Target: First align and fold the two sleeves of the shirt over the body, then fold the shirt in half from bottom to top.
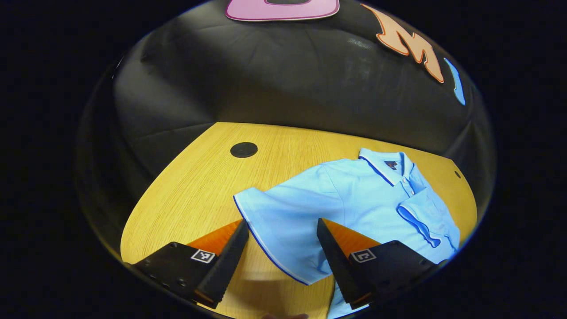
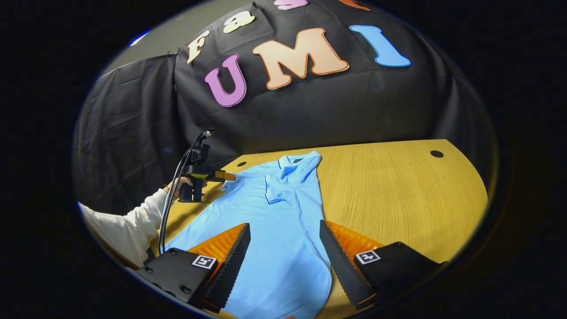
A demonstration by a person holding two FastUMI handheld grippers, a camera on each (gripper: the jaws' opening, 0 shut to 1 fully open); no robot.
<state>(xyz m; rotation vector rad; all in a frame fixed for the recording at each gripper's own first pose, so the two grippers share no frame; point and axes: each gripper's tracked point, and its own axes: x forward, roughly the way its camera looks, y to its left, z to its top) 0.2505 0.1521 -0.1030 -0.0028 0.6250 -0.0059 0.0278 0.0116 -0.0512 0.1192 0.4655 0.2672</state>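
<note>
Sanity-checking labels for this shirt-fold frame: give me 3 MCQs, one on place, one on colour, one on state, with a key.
1. Where does the light blue short-sleeved polo shirt lie?
A. flat on the yellow wooden table
B. draped on the booth wall
C. held up in the air

2. What colour is the sleeve of the person's arm that holds the left gripper?
A. red
B. white
C. green

3. How do the jaws of the left gripper stand in the left gripper view?
A. shut on the collar
B. shut with nothing between them
C. open, either side of the spread sleeve

Key: 1 A, the shirt is spread on the tabletop. 2 B, a white sleeve shows in the right gripper view. 3 C, there is a wide gap with the sleeve between them.
</note>
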